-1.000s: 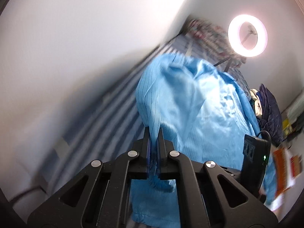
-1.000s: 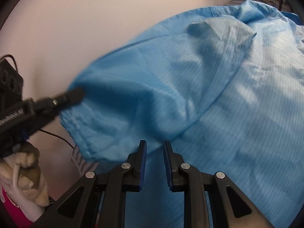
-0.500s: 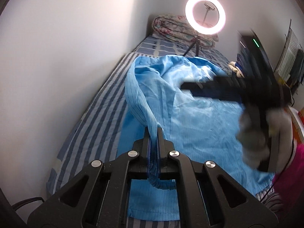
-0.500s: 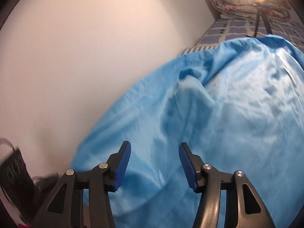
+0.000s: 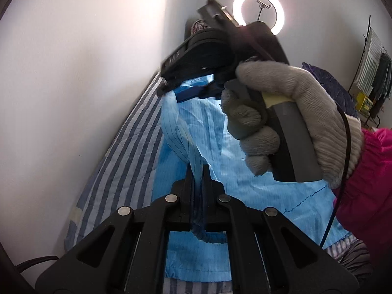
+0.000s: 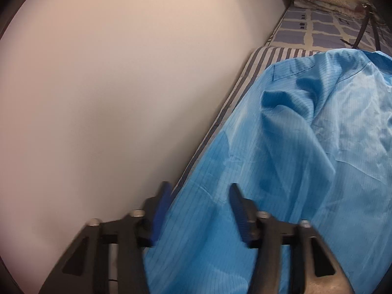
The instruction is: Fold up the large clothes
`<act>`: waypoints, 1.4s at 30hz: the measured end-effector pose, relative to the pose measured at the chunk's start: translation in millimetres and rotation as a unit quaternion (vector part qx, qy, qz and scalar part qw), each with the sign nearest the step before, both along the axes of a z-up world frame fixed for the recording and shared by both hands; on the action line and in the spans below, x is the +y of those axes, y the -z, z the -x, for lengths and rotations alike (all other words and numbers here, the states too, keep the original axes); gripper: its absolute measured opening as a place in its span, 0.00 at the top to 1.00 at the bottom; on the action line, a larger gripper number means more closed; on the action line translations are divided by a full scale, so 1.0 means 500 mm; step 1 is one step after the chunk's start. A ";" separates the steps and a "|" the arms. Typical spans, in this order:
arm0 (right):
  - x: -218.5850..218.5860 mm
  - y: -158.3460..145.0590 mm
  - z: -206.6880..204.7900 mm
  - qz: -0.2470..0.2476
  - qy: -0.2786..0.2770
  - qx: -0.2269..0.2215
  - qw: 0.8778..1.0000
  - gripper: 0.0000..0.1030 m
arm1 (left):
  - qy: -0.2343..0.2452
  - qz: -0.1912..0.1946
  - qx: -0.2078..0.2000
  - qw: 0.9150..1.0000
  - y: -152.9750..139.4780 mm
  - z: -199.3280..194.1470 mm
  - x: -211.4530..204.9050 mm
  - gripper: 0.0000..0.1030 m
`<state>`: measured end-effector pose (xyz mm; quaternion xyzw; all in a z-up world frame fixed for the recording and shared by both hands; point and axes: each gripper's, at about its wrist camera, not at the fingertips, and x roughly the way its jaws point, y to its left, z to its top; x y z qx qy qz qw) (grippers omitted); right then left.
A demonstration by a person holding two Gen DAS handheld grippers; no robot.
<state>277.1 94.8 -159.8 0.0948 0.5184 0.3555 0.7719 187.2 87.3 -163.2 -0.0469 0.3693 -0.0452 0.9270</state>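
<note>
While left claw point(image 5: 196, 171) stays... no: As garment point(image 5: 257, 191) edge is pinched by closed left claw, right claw point(image 6: 198, 210) closing around raised fold, not yet gripped; thin fabric could be missed, sagging onto bed point(image 5: 117, 161).

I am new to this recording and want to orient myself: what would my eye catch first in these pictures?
First, the light blue garment spread over the striped bed, one fold clamped in the left gripper. Next, the gloved hand at the right, holding the right gripper above the cloth. Behind it, a ring light glows against the far wall.
</note>
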 end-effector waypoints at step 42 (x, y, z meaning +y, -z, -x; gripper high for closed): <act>-0.550 0.212 0.215 -0.006 0.178 0.072 0.981 0.67 | 0.062 0.160 0.196 0.966 0.183 -0.009 -0.064 0.63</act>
